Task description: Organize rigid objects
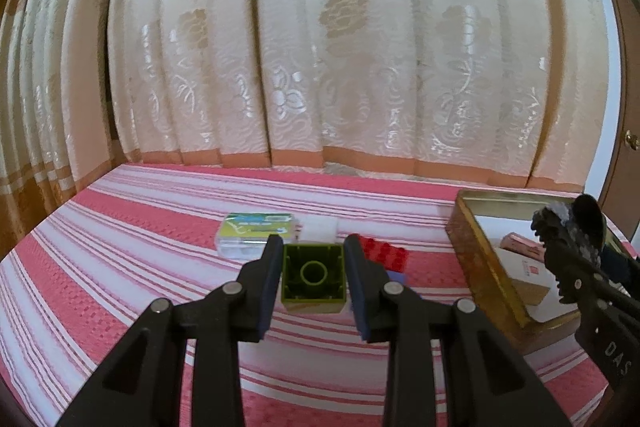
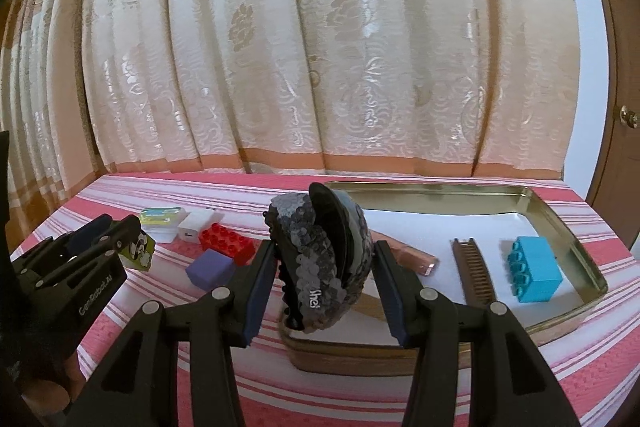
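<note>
My left gripper (image 1: 313, 277) is shut on a green toy brick (image 1: 314, 279), hollow underside facing the camera, held above the striped cloth; it also shows in the right wrist view (image 2: 138, 251). My right gripper (image 2: 324, 267) is shut on a black sequined hair claw clip (image 2: 320, 263), held over the near left corner of the gold tin tray (image 2: 560, 211). In the left wrist view the clip (image 1: 568, 227) hangs over the tray (image 1: 480, 267). A blue brick (image 2: 534, 269), a brown comb (image 2: 476, 275) and a pink bar (image 2: 416, 257) lie in the tray.
On the red-and-white striped cloth (image 2: 168, 307) lie a red brick (image 2: 226, 241), a purple block (image 2: 210, 269), a white charger (image 2: 196, 225) and a clear green-labelled box (image 2: 162, 219). A cream curtain (image 2: 320, 47) hangs behind. A wooden door (image 2: 624, 147) stands at right.
</note>
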The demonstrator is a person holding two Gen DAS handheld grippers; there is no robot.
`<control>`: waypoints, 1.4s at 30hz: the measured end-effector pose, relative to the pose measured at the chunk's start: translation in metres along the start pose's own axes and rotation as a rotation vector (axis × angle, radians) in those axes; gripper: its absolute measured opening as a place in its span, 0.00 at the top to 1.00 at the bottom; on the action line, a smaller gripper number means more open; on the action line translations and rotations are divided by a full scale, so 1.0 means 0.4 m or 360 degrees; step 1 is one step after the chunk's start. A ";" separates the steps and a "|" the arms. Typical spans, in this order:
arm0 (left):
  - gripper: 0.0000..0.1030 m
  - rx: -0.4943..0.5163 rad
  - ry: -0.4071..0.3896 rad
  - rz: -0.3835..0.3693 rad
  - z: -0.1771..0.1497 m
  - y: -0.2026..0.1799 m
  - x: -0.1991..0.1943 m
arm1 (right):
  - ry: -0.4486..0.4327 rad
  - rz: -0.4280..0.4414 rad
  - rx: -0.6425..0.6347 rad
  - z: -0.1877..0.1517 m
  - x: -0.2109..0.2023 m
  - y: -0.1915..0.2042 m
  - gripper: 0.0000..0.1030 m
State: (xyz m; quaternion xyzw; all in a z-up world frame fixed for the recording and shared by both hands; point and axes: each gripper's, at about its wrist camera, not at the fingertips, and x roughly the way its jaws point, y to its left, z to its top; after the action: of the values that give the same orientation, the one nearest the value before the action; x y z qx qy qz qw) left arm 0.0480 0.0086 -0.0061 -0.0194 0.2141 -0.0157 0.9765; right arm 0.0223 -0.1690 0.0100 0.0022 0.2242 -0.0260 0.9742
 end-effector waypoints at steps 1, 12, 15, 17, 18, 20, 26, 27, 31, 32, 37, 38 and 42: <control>0.71 0.0005 0.0000 -0.0005 -0.001 -0.007 -0.001 | -0.0002 -0.0009 0.0004 -0.001 -0.002 -0.011 0.50; 0.71 0.0058 -0.0003 -0.0058 -0.004 -0.094 -0.012 | -0.0024 -0.0105 0.0036 -0.001 -0.017 -0.111 0.50; 0.71 0.0071 -0.0009 -0.0071 -0.005 -0.117 -0.014 | -0.0031 -0.0126 0.0046 0.000 -0.019 -0.136 0.50; 0.71 0.0084 -0.0013 -0.0077 -0.007 -0.135 -0.017 | -0.0038 -0.0143 0.0043 0.001 -0.021 -0.153 0.50; 0.71 0.0087 -0.0015 -0.0081 -0.007 -0.140 -0.017 | -0.0040 -0.0149 0.0041 0.001 -0.022 -0.157 0.50; 0.71 0.0099 -0.0024 -0.0095 -0.009 -0.158 -0.021 | -0.0042 -0.0162 0.0040 0.001 -0.022 -0.169 0.50; 0.71 0.0161 -0.0045 -0.0135 -0.012 -0.213 -0.029 | -0.0051 -0.0197 0.0056 0.003 -0.024 -0.210 0.50; 0.71 0.0170 -0.0043 -0.0140 -0.012 -0.221 -0.030 | -0.0049 -0.0206 0.0058 0.003 -0.024 -0.219 0.50; 0.71 0.0177 -0.0043 -0.0157 -0.012 -0.243 -0.031 | -0.0051 -0.0239 0.0059 0.002 -0.026 -0.249 0.50; 0.71 0.0181 -0.0042 -0.0160 -0.012 -0.249 -0.031 | -0.0052 -0.0249 0.0059 0.002 -0.027 -0.257 0.50; 0.71 0.0194 -0.0042 -0.0175 -0.012 -0.277 -0.030 | -0.0057 -0.0300 0.0076 0.002 -0.030 -0.297 0.50; 0.71 0.0198 -0.0042 -0.0182 -0.012 -0.286 -0.030 | -0.0058 -0.0310 0.0078 0.002 -0.032 -0.305 0.50; 0.71 0.0214 -0.0055 -0.0179 -0.011 -0.310 -0.032 | -0.0057 -0.0339 0.0104 0.002 -0.038 -0.342 0.50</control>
State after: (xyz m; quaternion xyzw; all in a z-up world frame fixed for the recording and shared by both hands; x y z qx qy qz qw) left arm 0.0316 -0.1149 0.0007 0.0340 0.1942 -0.0847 0.9767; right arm 0.0019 -0.3048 0.0181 0.0096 0.2048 -0.1366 0.9692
